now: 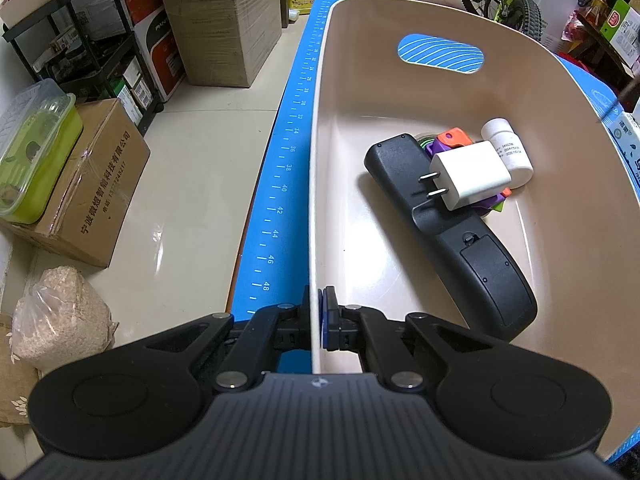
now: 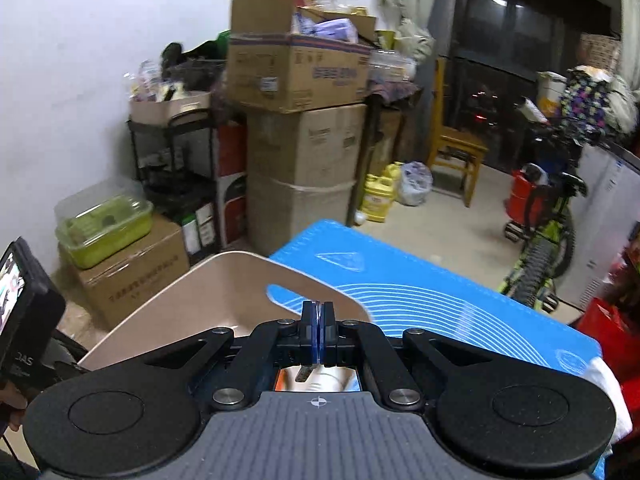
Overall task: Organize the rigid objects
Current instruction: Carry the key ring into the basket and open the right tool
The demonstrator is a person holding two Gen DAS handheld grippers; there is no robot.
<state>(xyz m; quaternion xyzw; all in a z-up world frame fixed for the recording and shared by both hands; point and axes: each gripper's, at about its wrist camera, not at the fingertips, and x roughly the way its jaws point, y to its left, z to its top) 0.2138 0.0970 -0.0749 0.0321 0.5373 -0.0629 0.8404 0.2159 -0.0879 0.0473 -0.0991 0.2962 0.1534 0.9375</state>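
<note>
Left wrist view shows the left gripper (image 1: 320, 316) with jaws pinched on the thin rim of the beige plastic basin (image 1: 320, 168). Inside, toward 2 o'clock, lie a black remote control (image 1: 452, 236), a white plug charger (image 1: 470, 174) and a white pill bottle (image 1: 508, 152). The right gripper (image 2: 318, 334) hangs above the blue mat surface (image 2: 440, 300), jaws closed and empty. If the basin tilts, these things may slide; the thin rim may slip.

Blue mat (image 1: 280, 184) on table; beige basin (image 1: 400, 92) atop.
</note>
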